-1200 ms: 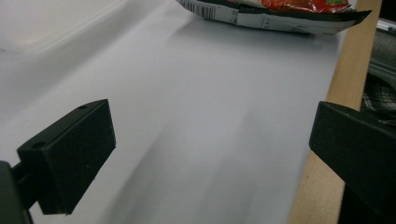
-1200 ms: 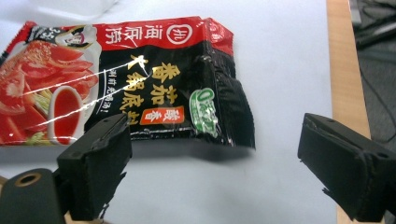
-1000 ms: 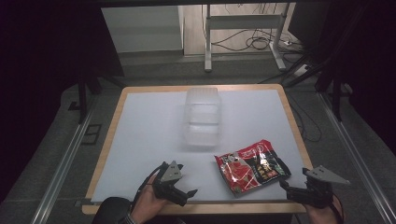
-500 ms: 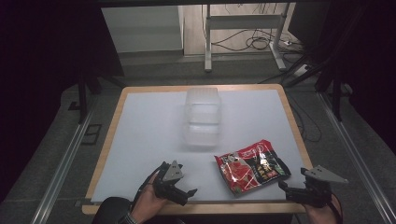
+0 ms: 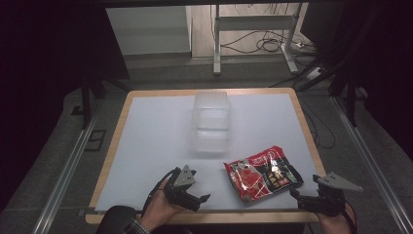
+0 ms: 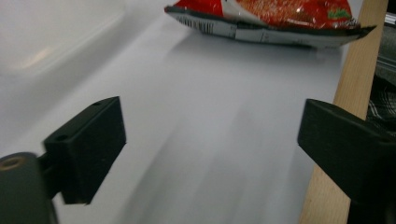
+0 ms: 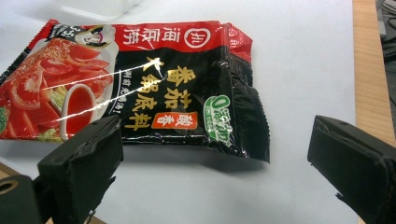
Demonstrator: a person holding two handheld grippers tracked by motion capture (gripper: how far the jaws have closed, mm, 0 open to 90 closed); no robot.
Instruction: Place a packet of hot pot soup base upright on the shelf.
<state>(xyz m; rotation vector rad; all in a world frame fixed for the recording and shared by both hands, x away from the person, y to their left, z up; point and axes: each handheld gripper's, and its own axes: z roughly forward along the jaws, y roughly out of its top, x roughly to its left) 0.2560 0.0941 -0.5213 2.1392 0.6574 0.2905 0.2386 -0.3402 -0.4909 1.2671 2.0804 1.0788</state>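
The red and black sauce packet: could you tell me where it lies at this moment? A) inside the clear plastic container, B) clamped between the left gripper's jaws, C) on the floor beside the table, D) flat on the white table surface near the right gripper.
D: the sauce packet lies flat on the white table, just ahead of the right gripper, apart from the clear container, with no jaws closed on it.

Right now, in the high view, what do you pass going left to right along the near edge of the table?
Left claw → red and black sauce packet → right claw.
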